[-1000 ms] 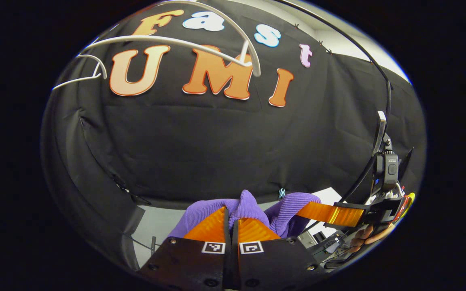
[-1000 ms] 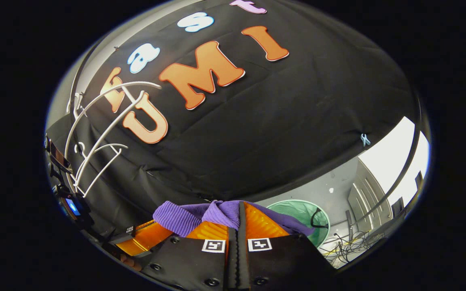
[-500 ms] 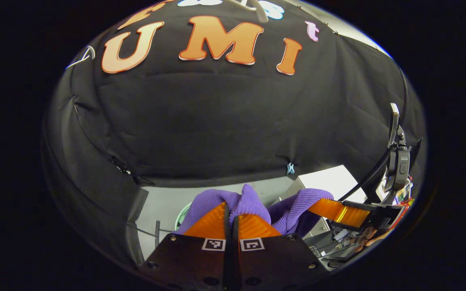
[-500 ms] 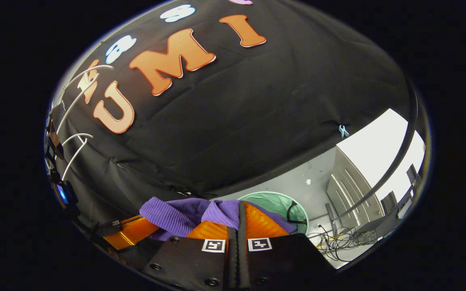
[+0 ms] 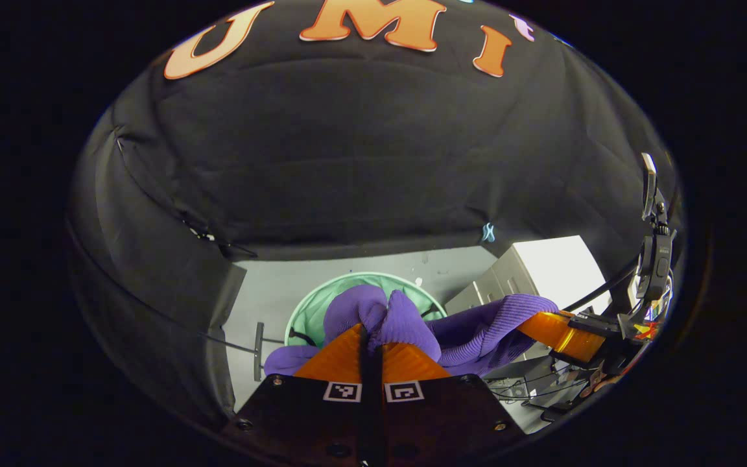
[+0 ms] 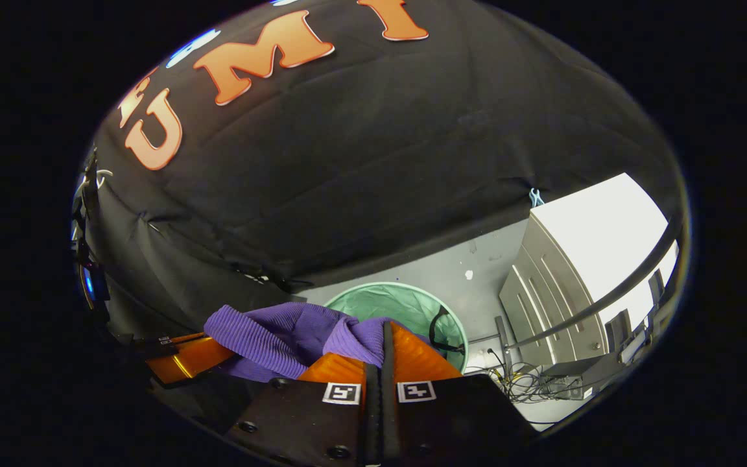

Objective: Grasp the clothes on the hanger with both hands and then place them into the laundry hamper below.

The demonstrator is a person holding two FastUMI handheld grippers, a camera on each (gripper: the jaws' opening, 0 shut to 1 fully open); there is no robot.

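Note:
A purple ribbed knit garment stretches between my two grippers, off the hanger. My left gripper is shut on one bunched end of it, and the right gripper shows at the right of the left gripper view pinching the other end. In the right gripper view, my right gripper is shut on the purple garment, with the left gripper holding its far end at lower left. The round green mesh laundry hamper stands open on the grey floor below, its rim just beyond the cloth.
A white-and-grey cabinet stands on the floor right of the hamper, also seen as a pale cabinet. Cables lie tangled at its foot. A thin dark stand rises left of the hamper. A white hanger tip shows far left.
Both grippers have come down with the garment still held. The white hangers slid up out of the left gripper view, and the green hamper now shows larger beneath the cloth in both views.

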